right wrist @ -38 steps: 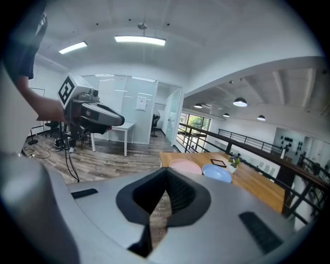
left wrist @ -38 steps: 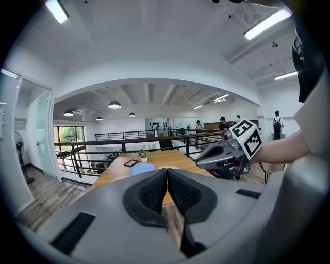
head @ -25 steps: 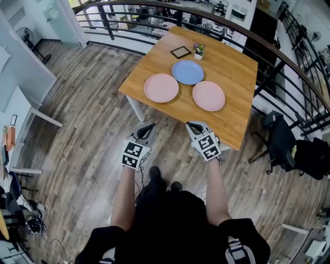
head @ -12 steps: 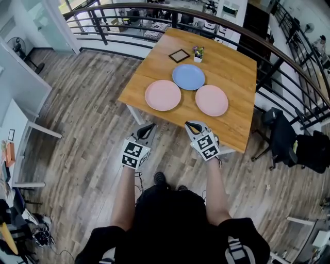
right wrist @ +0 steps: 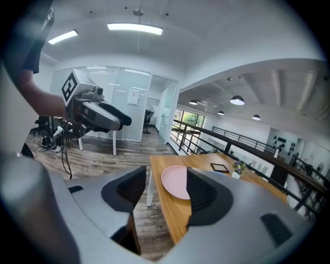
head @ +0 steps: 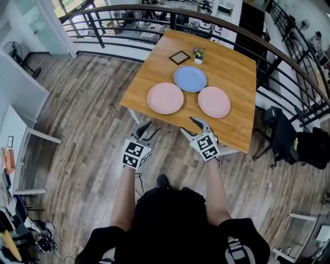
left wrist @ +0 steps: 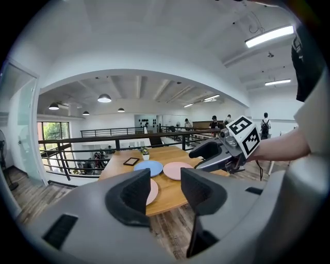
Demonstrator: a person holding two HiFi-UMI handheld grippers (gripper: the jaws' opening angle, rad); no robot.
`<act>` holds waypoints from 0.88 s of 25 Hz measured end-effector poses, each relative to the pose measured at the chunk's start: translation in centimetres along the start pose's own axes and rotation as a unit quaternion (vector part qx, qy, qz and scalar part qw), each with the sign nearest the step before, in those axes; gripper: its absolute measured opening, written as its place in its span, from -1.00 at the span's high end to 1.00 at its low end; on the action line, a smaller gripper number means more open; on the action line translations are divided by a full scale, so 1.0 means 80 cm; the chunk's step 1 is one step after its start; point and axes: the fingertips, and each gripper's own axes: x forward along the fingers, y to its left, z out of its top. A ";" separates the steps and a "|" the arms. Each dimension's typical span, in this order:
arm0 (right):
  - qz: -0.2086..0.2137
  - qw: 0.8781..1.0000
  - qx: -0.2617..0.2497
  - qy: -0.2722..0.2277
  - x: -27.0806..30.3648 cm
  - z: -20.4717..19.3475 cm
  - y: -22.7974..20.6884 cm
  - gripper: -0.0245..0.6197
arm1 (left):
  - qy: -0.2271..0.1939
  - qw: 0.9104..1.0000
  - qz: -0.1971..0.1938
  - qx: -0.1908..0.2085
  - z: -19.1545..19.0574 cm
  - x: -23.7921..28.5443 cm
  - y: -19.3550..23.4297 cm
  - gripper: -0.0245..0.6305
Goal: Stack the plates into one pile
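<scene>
Three plates lie apart on the wooden table (head: 234,59): a pink plate (head: 165,98) at the left, a blue plate (head: 190,79) behind, another pink plate (head: 214,101) at the right. Both grippers hang over the floor, short of the table's near edge. My left gripper (head: 149,129) is open, its jaws have just been opening, and nothing is between them. My right gripper (head: 188,125) is also open after just opening, and holds nothing. In the left gripper view the blue plate (left wrist: 148,168) and a pink plate (left wrist: 178,170) show past the jaws. The right gripper view shows one pink plate (right wrist: 175,181).
A small black picture frame (head: 180,57) and a little flower pot (head: 198,53) stand at the table's far end. A dark curved railing (head: 129,15) runs behind the table and along its right side. A black chair (head: 281,139) stands to the right.
Both grippers' jaws went from shut to open. The table and plates have drawn slightly closer in the head view as the person moved toward them.
</scene>
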 end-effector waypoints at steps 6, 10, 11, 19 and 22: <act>-0.006 1.000 0.010 0.005 0.018 0.004 0.001 0.00 | 0.004 1.000 -0.004 0.000 -0.010 -0.002 0.020 0.30; -0.009 1.000 0.006 0.012 0.023 0.000 0.004 -0.03 | 0.007 1.000 -0.006 0.001 -0.016 -0.001 0.028 0.29; -0.009 1.000 0.005 0.015 0.024 0.000 0.005 -0.03 | 0.008 1.000 -0.008 0.001 -0.017 -0.001 0.030 0.29; -0.007 0.999 0.000 0.042 0.042 -0.009 0.011 0.03 | 0.016 1.000 -0.007 0.001 -0.025 -0.002 0.043 0.29; -0.002 0.999 0.001 0.043 0.051 -0.011 0.009 0.04 | 0.021 1.000 -0.004 0.000 -0.027 0.001 0.051 0.29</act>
